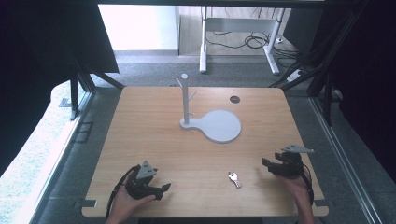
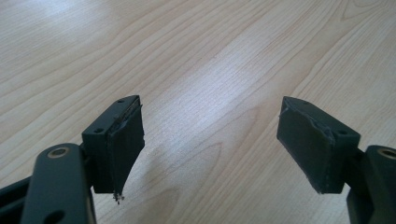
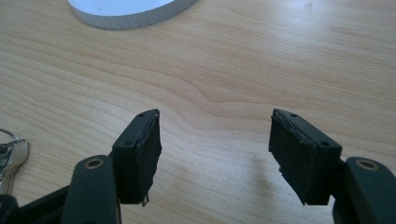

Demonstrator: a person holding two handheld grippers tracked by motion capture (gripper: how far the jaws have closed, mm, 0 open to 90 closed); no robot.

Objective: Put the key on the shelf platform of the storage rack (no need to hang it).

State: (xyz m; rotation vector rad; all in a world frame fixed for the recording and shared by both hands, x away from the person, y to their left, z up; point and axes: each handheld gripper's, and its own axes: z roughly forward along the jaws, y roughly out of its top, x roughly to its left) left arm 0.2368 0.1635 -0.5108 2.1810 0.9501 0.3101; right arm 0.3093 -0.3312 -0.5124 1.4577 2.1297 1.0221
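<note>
- Counter [image 1: 154,140]: pale wood, carrying every item listed; bare wood lies between both pairs of fingers.
- Stand [image 1: 215,125]: white, round flat base with an upright pegged post; well ahead of both grippers. Its base edge sits beyond the right fingers in the right gripper view.
- Left gripper [image 1: 164,188]: hand-held, low over the counter; fingers [image 2: 122,140] wide apart, gripping nothing.
- Right gripper [image 1: 266,163]: hand-held; fingers [image 3: 140,154] wide apart, empty.
- Key [image 1: 234,179]: flat on the counter, between the two grippers, nearer the right fingers, apart from them.
</note>
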